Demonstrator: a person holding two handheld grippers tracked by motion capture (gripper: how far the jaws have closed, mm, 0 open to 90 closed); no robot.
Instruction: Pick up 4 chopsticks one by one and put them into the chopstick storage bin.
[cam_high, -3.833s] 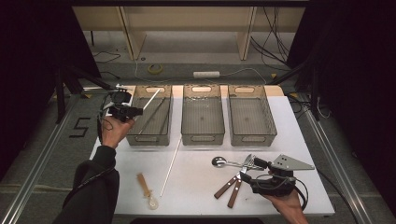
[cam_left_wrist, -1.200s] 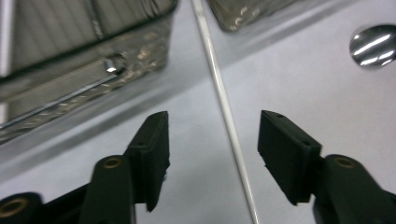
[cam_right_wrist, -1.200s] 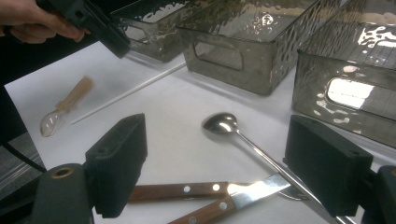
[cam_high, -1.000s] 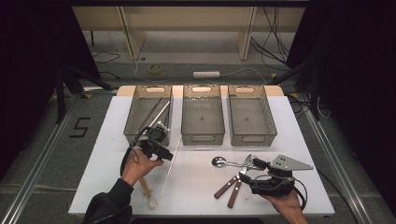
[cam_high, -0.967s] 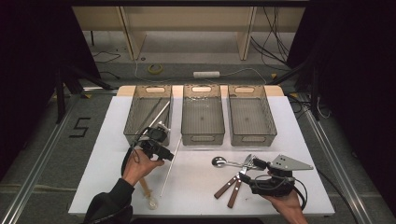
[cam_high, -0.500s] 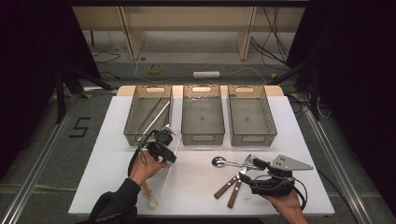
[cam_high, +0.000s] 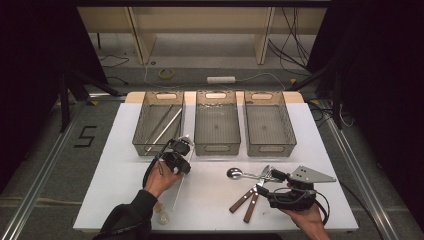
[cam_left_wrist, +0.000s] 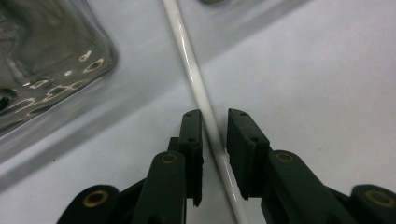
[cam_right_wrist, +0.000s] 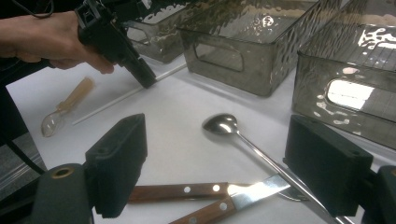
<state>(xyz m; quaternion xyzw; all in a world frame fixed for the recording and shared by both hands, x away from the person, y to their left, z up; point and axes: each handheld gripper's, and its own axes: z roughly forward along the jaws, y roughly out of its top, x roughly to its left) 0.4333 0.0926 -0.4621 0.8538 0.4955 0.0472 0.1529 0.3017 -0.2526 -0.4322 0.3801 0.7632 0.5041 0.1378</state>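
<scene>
Left gripper, left of frame centre, points down at the table; its jaws have just been closing around the white rod lying there, slight gaps remaining. Right gripper rests spread wide, lower right.

Along the table's far edge, three bins side by side: left bin with two rods inside, middle bin, right bin. Before the left bin, a rod running toward the near edge, left gripper astride it. Near the near-left corner, a plastic spoon. Toward the near-right corner, a spoon behind two knives, just left of the right gripper.
</scene>
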